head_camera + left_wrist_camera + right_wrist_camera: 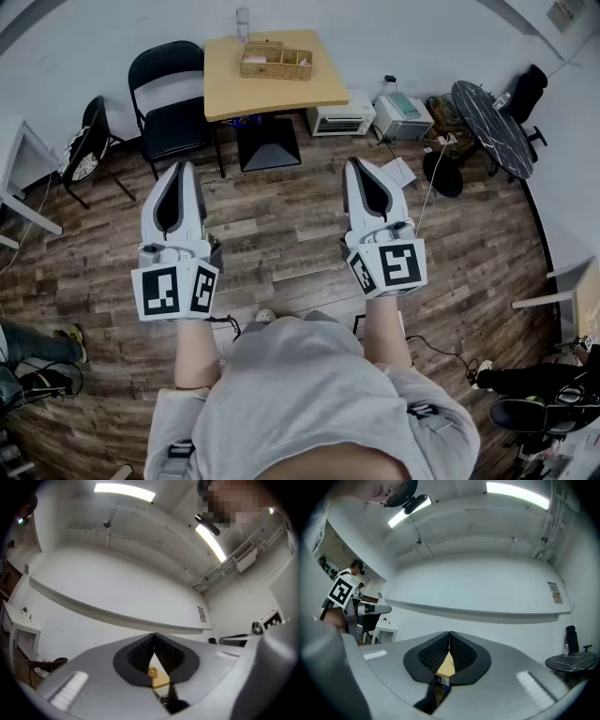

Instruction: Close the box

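Note:
The box (275, 61), a shallow woven tan tray-like box, rests on the light wooden table (281, 92) at the far side of the room. It also shows small through the jaw gap as the box (153, 671) in the left gripper view. My left gripper (184, 169) and right gripper (352, 165) are held side by side over the wooden floor, well short of the table. Both are shut, tips touching, with nothing between them. The jaws of the left gripper (153, 635) and the right gripper (450, 633) point at the white wall above the table.
A clear bottle (243, 22) stands behind the box. A black folding chair (171, 103) is left of the table, a toaster oven (340, 120) and a printer (401, 114) on the floor to its right. A dark round table (492, 127) sits far right.

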`<action>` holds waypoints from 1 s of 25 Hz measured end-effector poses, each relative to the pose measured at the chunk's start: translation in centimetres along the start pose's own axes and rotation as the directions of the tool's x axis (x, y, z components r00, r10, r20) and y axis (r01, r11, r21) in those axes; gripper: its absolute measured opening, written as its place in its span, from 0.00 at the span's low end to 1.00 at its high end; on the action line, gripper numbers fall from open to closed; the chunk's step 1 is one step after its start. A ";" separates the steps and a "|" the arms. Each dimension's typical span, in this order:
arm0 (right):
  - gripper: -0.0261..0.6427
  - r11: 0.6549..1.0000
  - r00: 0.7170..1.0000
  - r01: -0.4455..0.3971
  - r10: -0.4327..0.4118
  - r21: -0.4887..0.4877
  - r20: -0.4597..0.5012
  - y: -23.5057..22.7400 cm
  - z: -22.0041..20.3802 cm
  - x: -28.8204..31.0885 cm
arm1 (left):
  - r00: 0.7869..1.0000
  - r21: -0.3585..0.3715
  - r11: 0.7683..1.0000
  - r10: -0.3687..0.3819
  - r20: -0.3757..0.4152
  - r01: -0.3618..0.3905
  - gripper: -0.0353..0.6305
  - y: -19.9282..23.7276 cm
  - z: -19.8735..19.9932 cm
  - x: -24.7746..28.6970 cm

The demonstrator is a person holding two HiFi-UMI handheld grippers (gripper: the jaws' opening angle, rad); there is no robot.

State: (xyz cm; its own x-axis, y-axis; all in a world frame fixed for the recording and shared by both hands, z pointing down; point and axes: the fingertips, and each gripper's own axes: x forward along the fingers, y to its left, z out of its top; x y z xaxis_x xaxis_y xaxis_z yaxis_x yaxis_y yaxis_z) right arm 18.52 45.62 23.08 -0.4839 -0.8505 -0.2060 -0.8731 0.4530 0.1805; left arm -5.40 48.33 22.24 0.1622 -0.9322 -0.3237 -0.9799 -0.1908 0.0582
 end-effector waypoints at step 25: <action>0.05 1.000 1.000 0.015 -0.015 0.025 0.006 0.1 -1.6 1.2 | 0.998 -0.006 0.999 -0.054 -0.016 0.054 0.14 0.3 -1.9 2.0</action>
State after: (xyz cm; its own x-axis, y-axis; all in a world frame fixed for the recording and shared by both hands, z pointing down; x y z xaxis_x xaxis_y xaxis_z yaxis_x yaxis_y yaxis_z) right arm 17.92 44.22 24.44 -0.4713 -0.8555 -0.2145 -0.8813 0.4471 0.1530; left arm -5.15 45.82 23.44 0.2169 -0.9252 -0.3113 -0.9689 -0.2428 0.0467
